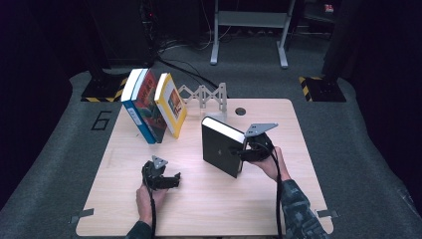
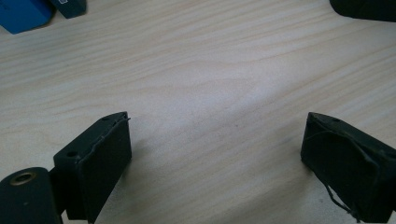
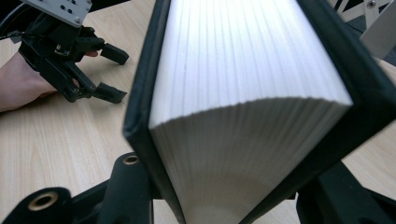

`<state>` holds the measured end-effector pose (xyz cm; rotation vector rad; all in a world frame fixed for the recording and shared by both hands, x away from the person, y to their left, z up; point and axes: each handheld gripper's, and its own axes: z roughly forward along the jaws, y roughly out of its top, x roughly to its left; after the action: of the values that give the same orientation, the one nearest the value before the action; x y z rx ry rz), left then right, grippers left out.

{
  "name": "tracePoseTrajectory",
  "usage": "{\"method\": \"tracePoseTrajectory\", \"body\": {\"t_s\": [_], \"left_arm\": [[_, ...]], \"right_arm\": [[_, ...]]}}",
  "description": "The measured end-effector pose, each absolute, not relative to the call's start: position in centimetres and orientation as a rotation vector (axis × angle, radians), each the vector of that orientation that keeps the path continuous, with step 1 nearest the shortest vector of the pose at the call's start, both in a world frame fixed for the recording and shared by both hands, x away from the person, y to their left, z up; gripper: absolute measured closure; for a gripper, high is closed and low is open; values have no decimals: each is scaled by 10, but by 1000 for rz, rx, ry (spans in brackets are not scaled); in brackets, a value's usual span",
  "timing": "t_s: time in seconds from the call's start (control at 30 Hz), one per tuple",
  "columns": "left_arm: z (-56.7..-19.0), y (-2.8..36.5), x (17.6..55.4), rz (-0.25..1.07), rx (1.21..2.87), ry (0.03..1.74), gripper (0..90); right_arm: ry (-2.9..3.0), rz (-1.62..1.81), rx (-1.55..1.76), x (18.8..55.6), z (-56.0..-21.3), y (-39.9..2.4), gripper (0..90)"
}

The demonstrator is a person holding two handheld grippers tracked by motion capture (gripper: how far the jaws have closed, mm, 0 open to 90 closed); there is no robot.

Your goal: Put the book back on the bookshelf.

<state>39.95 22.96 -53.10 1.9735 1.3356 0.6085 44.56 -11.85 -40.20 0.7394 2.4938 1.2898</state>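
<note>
Your pale wooden table point(image 1: 209, 199) with rounded corners sits on grey carpet, with a small round hole near its far edge. At the far left of it three books lean together: a blue-spined book point(image 1: 135, 107), a book with a red pictured cover point(image 1: 151, 102) against it, and a yellow-covered book point(image 1: 171, 104) on the right. Behind them stands a grey metal zigzag rack point(image 1: 204, 94). Your thick black hardcover book point(image 1: 221, 146) stands upright, tilted a little, right of the table's middle; your right gripper point(image 1: 242, 151) clamps it across the page edge, one jaw on each cover (white pages face the right gripper view). Your left gripper point(image 1: 171, 180) rests low on the table near you, well apart from the black book, jaws spread wide around bare wood.
</note>
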Motion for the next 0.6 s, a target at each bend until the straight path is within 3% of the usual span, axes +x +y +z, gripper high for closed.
{"method": "tracePoseTrajectory", "body": {"t_s": [0.6], "left_arm": [[-531,230,400,608,1973,1336,82]], "right_arm": [[2546,1325,667,449,-403,-108,533]]}}
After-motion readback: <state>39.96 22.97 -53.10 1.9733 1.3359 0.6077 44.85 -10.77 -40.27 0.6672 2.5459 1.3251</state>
